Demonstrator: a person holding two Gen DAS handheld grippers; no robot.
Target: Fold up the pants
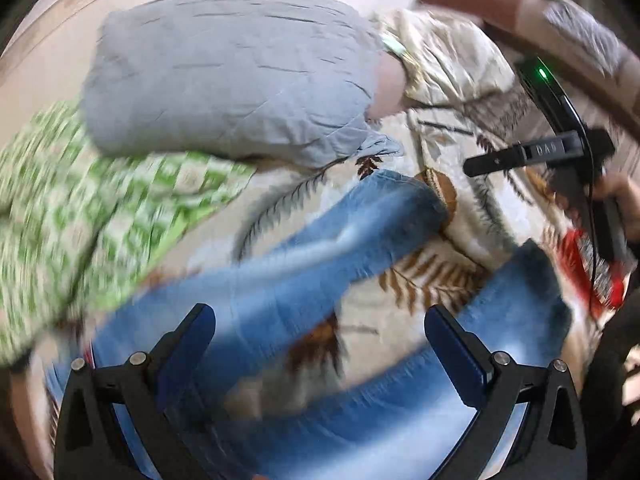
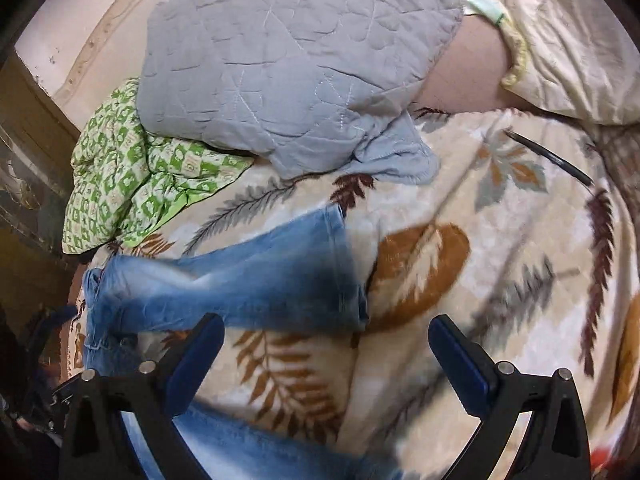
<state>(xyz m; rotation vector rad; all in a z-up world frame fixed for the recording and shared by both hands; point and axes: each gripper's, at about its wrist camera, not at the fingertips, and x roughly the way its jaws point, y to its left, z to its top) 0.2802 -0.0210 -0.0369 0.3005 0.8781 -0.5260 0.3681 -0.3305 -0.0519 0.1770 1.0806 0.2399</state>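
Note:
Light blue jeans (image 1: 320,248) lie spread on a leaf-patterned blanket (image 1: 460,208), legs apart. In the right wrist view one leg (image 2: 248,280) runs across the middle with its hem to the right; the other leg (image 2: 256,452) lies near the bottom edge. My left gripper (image 1: 320,344) is open and empty, held above the jeans between the two legs. My right gripper (image 2: 326,352) is open and empty above the blanket between the legs. The right gripper's body (image 1: 560,152) shows at the right of the left wrist view.
A grey quilted pillow (image 2: 296,72) lies at the back. A green-and-white checked cloth (image 2: 132,176) lies at the left. A cream pillow (image 2: 560,40) sits at the back right. A dark pen-like object (image 2: 548,156) lies on the blanket. A red item (image 1: 592,268) lies at the right.

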